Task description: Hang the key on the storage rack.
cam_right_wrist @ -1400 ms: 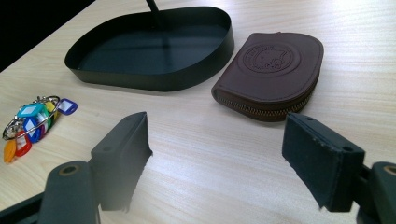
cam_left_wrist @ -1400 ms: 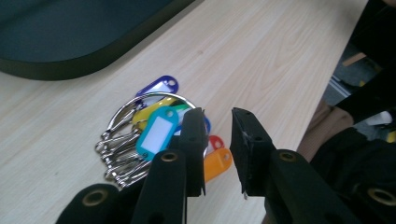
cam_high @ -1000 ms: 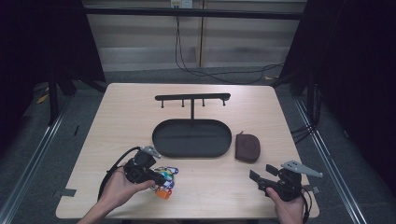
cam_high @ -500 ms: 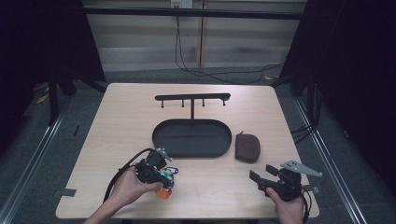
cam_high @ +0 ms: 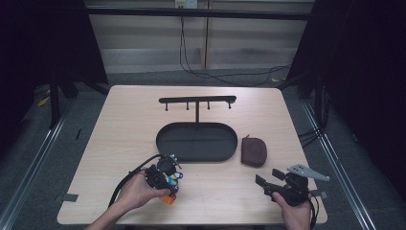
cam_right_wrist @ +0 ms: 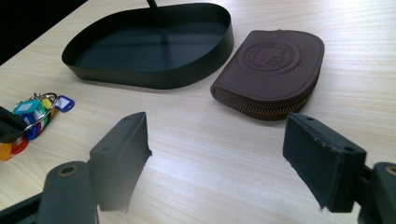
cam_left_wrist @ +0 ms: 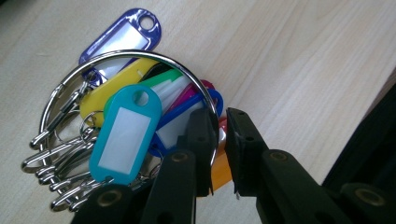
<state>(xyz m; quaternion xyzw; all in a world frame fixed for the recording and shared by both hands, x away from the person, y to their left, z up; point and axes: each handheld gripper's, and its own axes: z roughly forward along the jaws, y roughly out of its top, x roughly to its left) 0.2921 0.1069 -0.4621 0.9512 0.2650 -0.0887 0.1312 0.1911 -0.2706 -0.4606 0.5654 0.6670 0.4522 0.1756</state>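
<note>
A key ring [cam_left_wrist: 140,60] with several coloured tags lies on the wooden table near its front left. In the high view the bunch of keys [cam_high: 171,187] sits under my left gripper [cam_high: 165,176], held by the person's left hand. In the left gripper view my left gripper [cam_left_wrist: 222,114] straddles the ring's wire with its jaws a narrow gap apart, an orange tag below them. My right gripper [cam_high: 269,176] rests at the front right, jaws wide and nothing between them. In the right gripper view my right gripper [cam_right_wrist: 217,140] faces a brown zip pouch [cam_right_wrist: 273,70].
A black oval tray [cam_high: 165,148] stands mid-table with a T-shaped hook rack [cam_high: 197,100] rising at its back. The brown pouch [cam_high: 253,151] lies just right of the tray [cam_right_wrist: 154,74]. The keys [cam_right_wrist: 35,114] lie at the left of the right gripper view. The table's front edge is close to both hands.
My left gripper has shifted right and down onto the key bunch. The right gripper has kept still.
</note>
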